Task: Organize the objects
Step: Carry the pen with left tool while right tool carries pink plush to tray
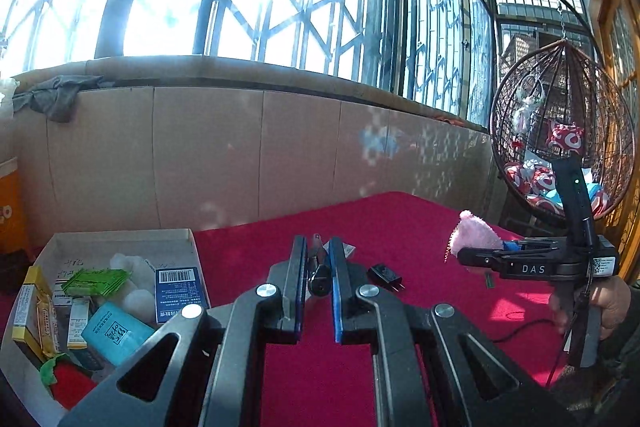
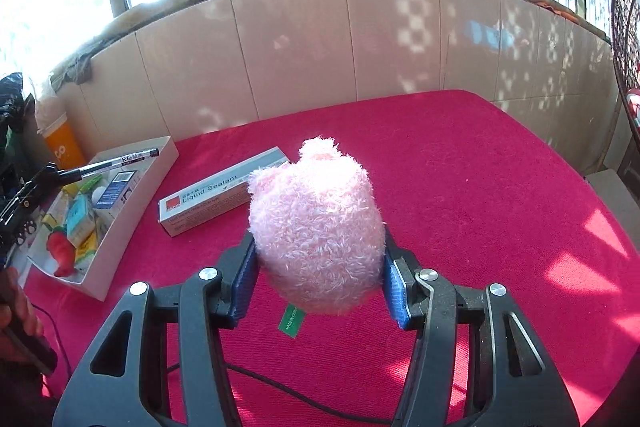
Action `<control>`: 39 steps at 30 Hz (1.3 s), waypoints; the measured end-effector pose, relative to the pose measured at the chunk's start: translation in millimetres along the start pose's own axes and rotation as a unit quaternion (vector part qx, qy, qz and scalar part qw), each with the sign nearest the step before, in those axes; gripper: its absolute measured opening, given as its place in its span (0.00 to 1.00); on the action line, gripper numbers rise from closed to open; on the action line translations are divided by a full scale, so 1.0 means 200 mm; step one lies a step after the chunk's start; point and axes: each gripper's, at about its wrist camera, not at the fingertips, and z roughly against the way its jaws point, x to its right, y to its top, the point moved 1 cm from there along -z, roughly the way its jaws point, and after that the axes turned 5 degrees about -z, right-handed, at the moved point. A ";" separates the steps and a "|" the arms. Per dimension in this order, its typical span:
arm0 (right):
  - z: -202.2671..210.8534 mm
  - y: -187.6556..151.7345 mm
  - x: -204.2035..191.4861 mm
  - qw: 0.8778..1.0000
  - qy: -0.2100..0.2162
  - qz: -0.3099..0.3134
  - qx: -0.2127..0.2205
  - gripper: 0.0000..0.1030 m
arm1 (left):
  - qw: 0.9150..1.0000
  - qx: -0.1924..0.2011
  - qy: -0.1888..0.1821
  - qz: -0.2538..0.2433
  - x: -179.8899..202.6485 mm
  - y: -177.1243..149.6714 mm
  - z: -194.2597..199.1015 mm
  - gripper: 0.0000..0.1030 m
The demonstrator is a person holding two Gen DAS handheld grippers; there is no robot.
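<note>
Pink plush toy [image 2: 316, 239] is clamped between the right gripper [image 2: 318, 267] fingers, lifted over the red tablecloth [image 2: 480, 187]; a green tag hangs beneath it. Pen [image 2: 120, 163] is pinched between the left gripper [image 1: 316, 287] fingers, which are nearly together; in the right wrist view it is seen above the white cardboard box [image 2: 136, 195] at 10 o'clock. Box is filled with small packets, a blue carton, cotton balls and a red felt strawberry. Liquid Sealant box [image 2: 216, 193] is lying on the cloth at 11 o'clock of the plush, just beside the box. Black charger plug [image 1: 385, 277] is seen on the cloth at 2 o'clock of the left fingertips.
</note>
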 end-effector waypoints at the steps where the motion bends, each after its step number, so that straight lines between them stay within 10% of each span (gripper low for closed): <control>1: 0.01 0.01 -0.02 1.000 0.001 0.005 0.003 0.52 | 1.000 0.003 0.001 0.004 -0.01 0.00 0.01 0.08; 39: -0.03 0.28 -1.09 0.975 0.087 0.202 0.015 0.52 | 0.981 0.077 0.141 0.109 -0.59 -0.02 0.25 0.08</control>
